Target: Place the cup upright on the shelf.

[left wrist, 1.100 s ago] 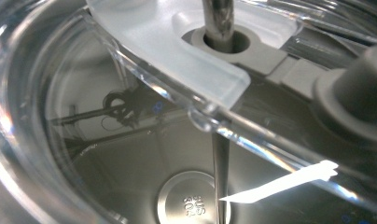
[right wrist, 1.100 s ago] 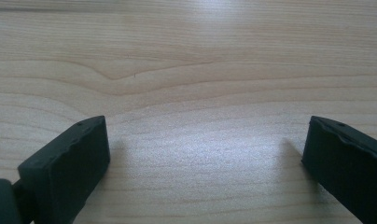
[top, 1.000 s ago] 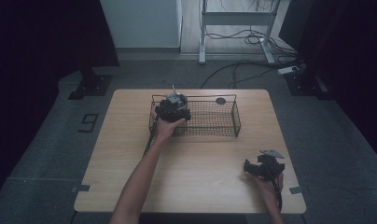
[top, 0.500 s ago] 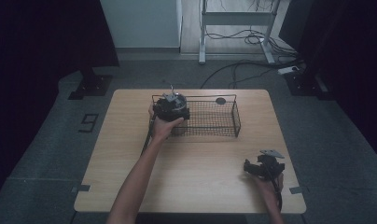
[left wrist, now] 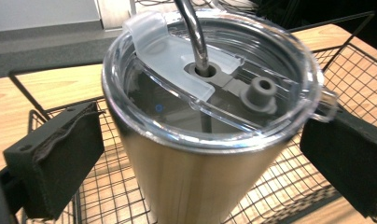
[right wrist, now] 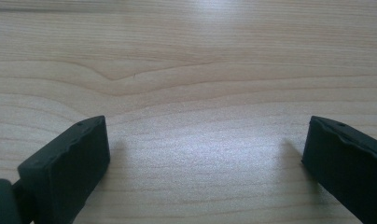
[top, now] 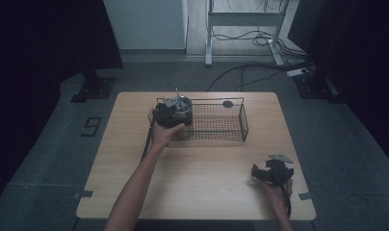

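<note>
**Steel tumbler stood in the wire basket, left fingers not closed on it**

In the left gripper view, the left gripper (left wrist: 196,163) is seen with its black padded fingers (left wrist: 56,158) spread wide, one on each side of a brushed stainless-steel tumbler with a clear plastic lid (left wrist: 210,126). A gap is visible between the left-hand pad and the steel wall, while the other pad lies close under the lid's rim; whether it touches cannot be told. Nothing is clamped. A bent metal straw (left wrist: 193,32) is seated through the lid's centre hole.

The tumbler is stood upright inside a black wire-mesh basket (left wrist: 317,154), at its left end, as is confirmed in the high view, where the tumbler (top: 182,107) and the left gripper (top: 169,114) are found together at the basket's (top: 231,127) left end, near the far edge of the pale wooden surface (top: 202,168).

The right gripper (right wrist: 205,154) is held with its fingers wide apart over bare wood and nothing between them; in the high view it (top: 272,172) is placed near the near right corner of the surface, well apart from the basket.

Judged from this, the tumbler is either just set down or about to be gripped; a closing or a withdrawal of the left fingers is what remains.
</note>
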